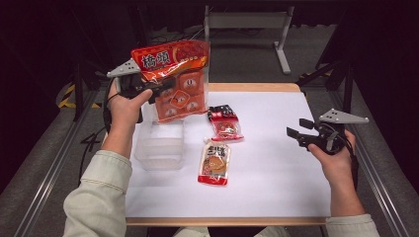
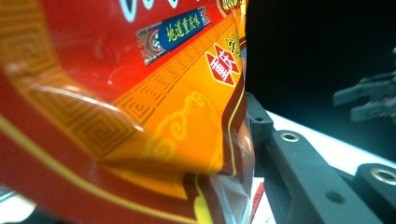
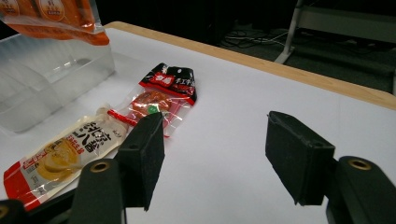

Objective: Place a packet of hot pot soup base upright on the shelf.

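Note:
My left gripper [image 1: 165, 84] is shut on a large red and orange snack bag [image 1: 174, 79], held up in the air above the clear plastic bin [image 1: 159, 143]. In the left gripper view the bag [image 2: 140, 102] presses close to the lens beside one black jaw. A red and black packet [image 1: 225, 122] and a cream sauce pouch [image 1: 215, 161] lie flat on the white table. My right gripper [image 1: 295, 133] hovers open over the table's right side, empty. In the right gripper view its jaws stand wide apart, with the red and black packet [image 3: 163, 95] and the cream pouch [image 3: 70, 151] beyond.
The white table top [image 1: 276, 168] has a wooden edge at front and back. A metal frame leg [image 1: 281, 49] stands on the floor behind the table. The clear bin [image 3: 42, 84] sits at the table's left.

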